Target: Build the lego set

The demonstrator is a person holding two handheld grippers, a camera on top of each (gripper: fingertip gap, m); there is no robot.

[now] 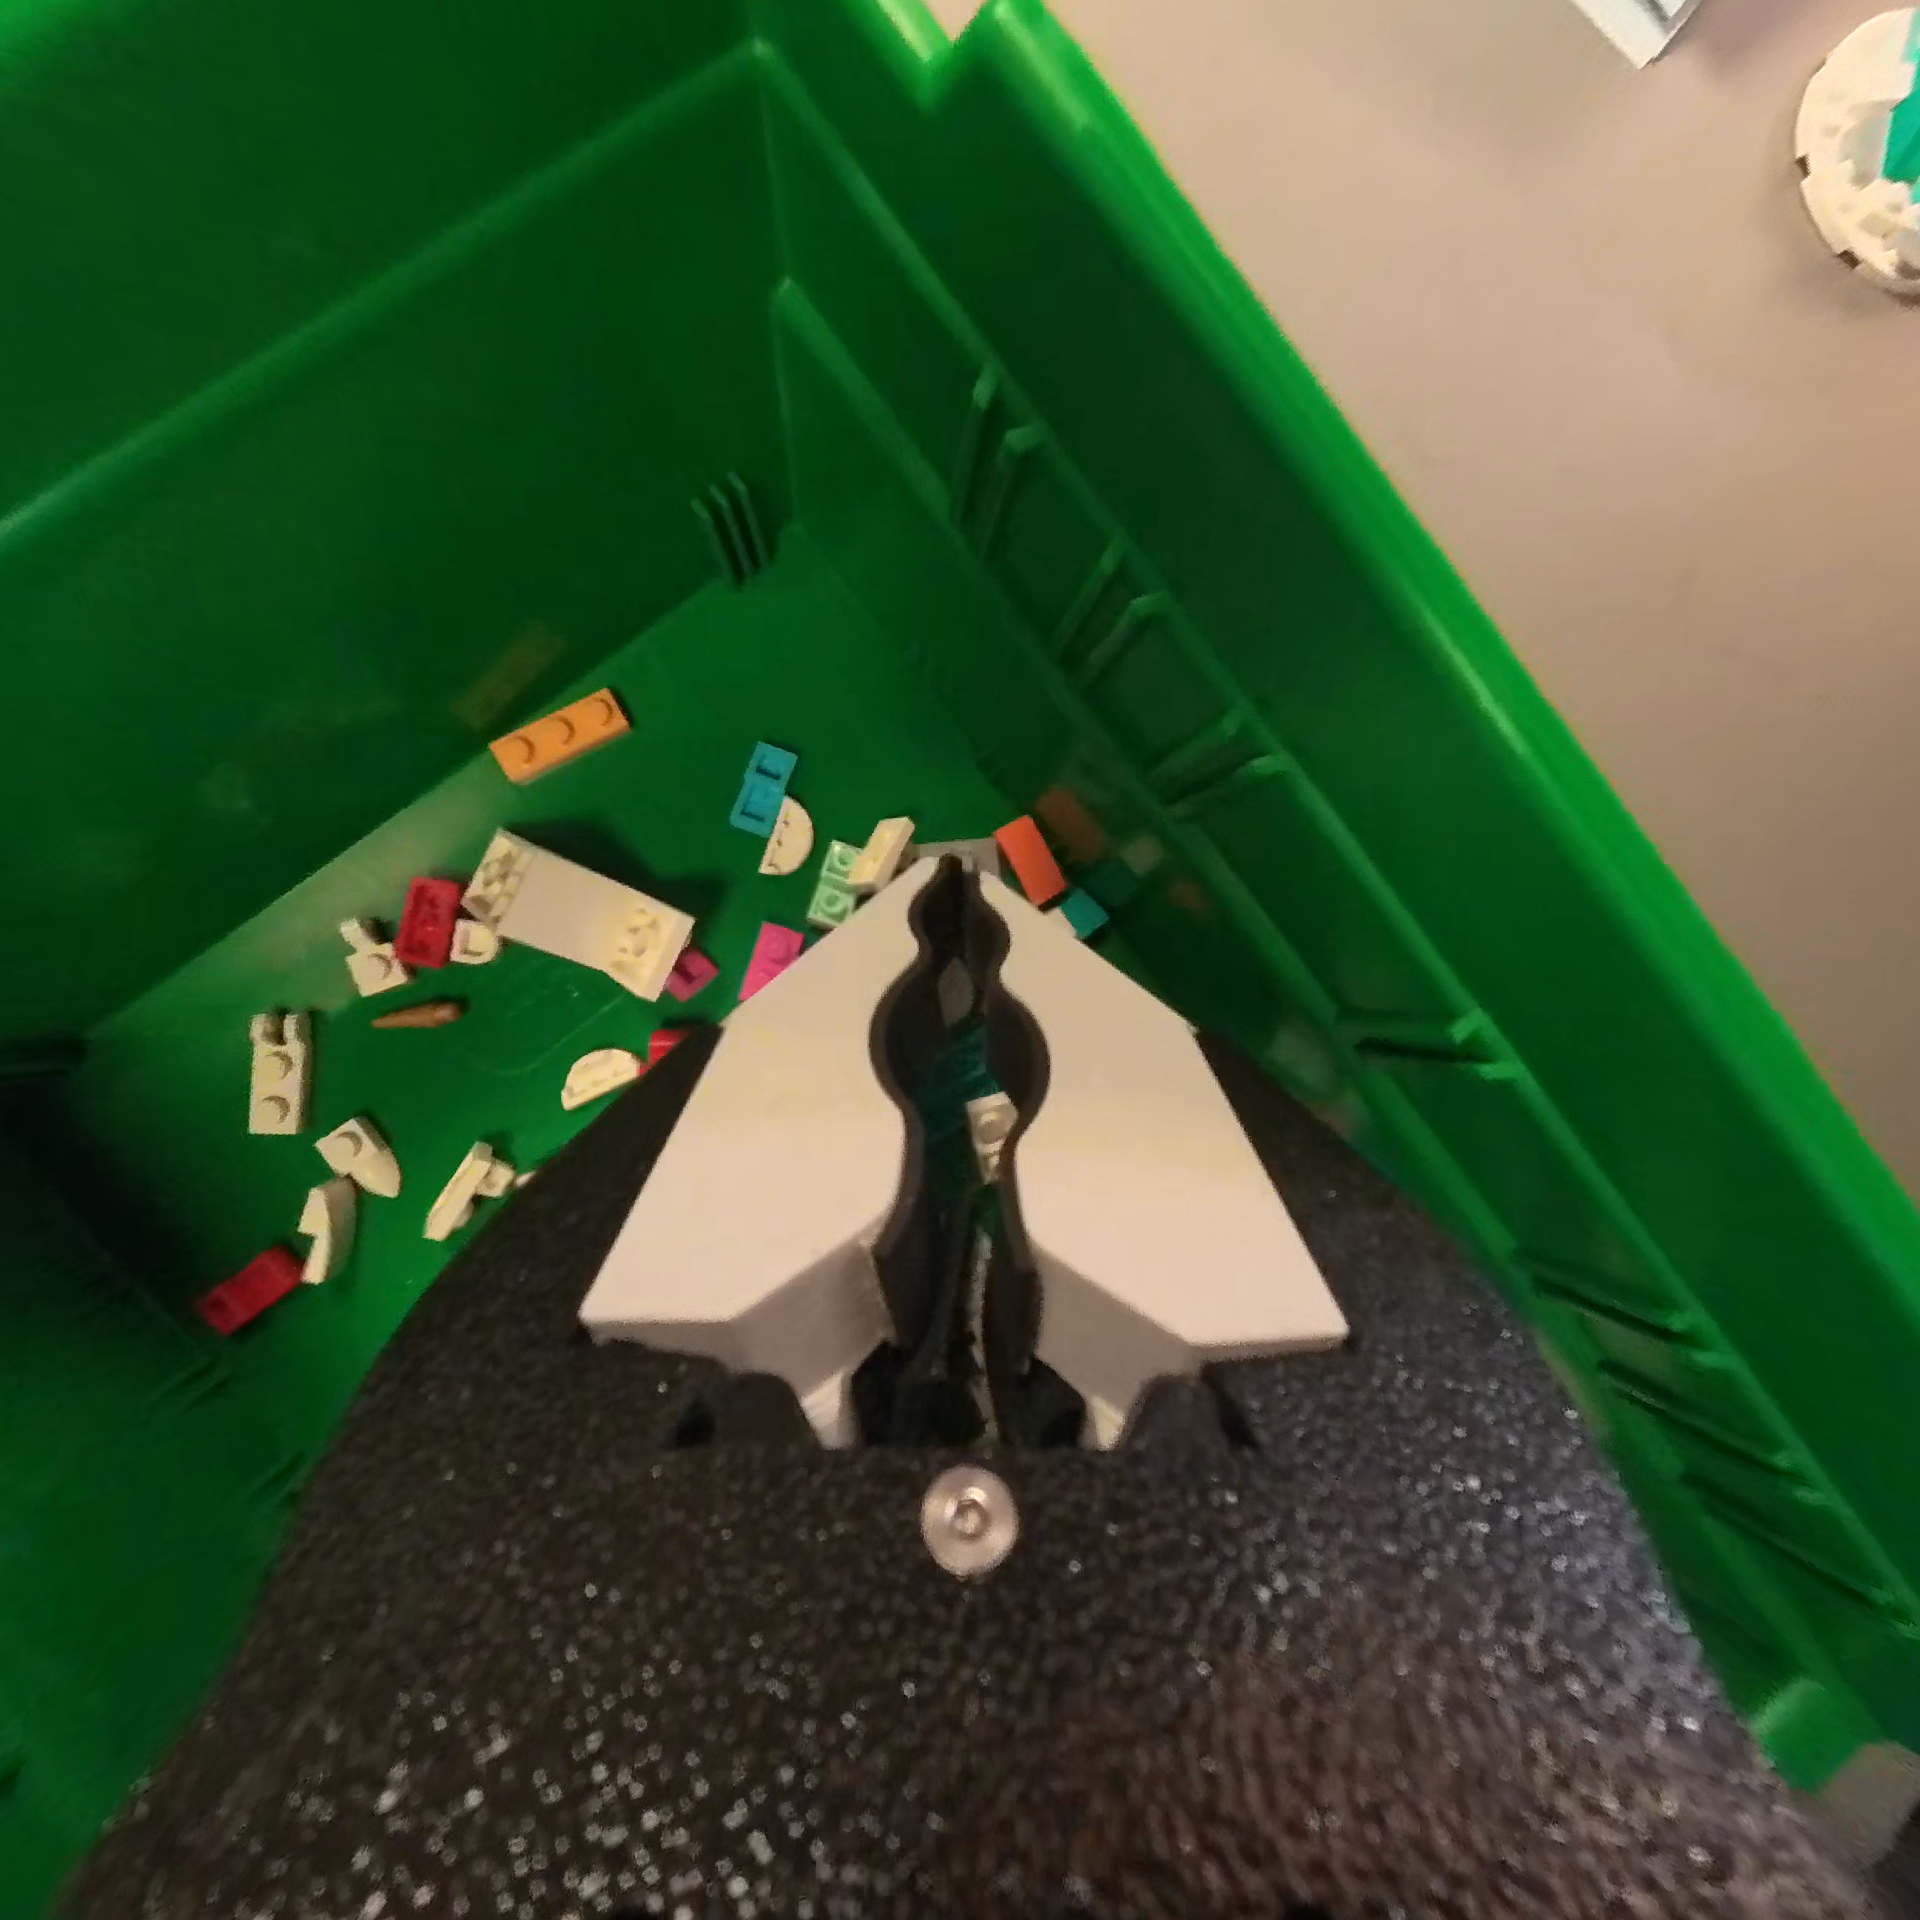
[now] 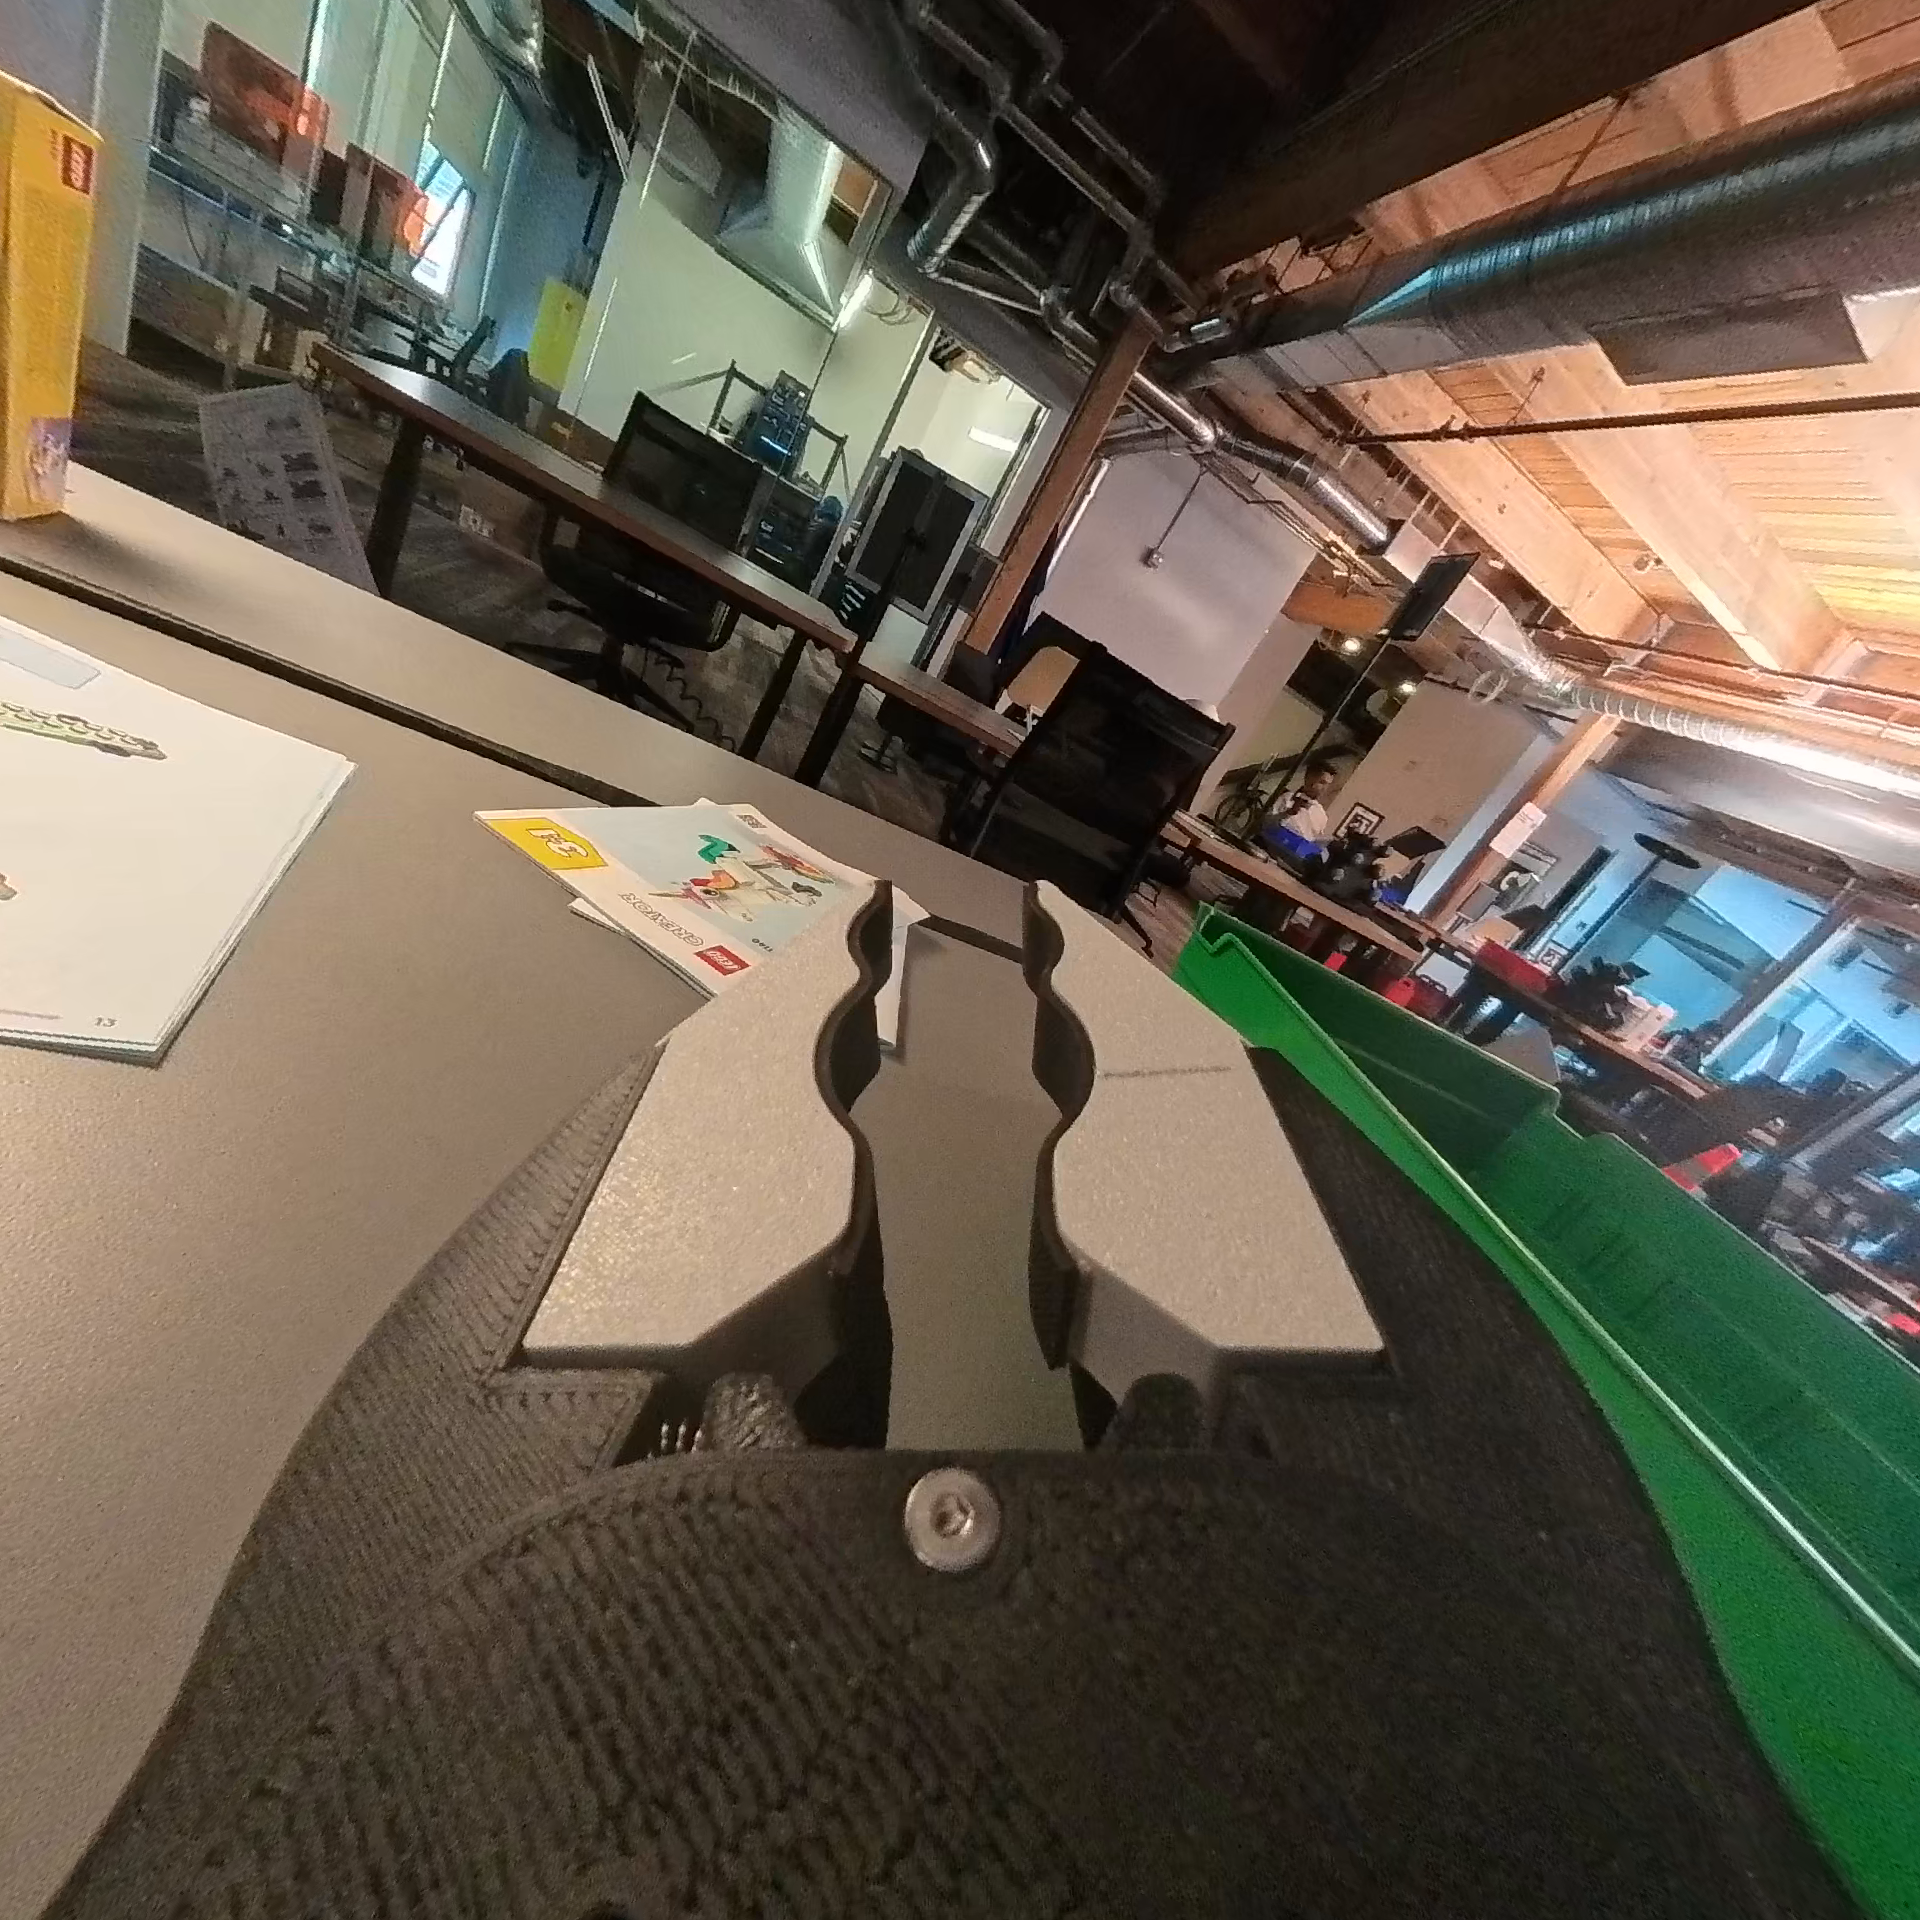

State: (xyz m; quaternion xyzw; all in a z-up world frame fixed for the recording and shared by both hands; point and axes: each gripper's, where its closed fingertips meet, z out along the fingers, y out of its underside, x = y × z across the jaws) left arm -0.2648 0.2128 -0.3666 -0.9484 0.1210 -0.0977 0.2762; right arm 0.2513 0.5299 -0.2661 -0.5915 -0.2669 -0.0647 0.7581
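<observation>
My left gripper [image 1: 958, 868] reaches down into a green bin [image 1: 582, 436]. Its fingers are closed together at the tips, which pinch a small light grey piece [image 1: 962, 852] near the bin's right wall. Loose Lego pieces lie on the bin floor: an orange plate [image 1: 561, 734], a long cream brick [image 1: 582, 912], a red brick [image 1: 249, 1288], and several small cream, blue and pink pieces. A partly built white and teal round model [image 1: 1865, 156] stands on the table outside the bin. My right gripper [image 2: 956, 914] is open and empty, low over the grey table [image 2: 436, 1039].
The green bin's rim [image 2: 1538, 1143] runs along the right of my right gripper. Instruction booklets lie ahead: an open one [image 2: 135, 883] at the left and a smaller stack [image 2: 686, 883] just past the fingertips. A yellow box [image 2: 42, 312] stands at the far left. My right fingertips sit around 60 cm from my left ones. The long cream brick [image 1: 582, 912] lies around 6 cm away from my left fingertips.
</observation>
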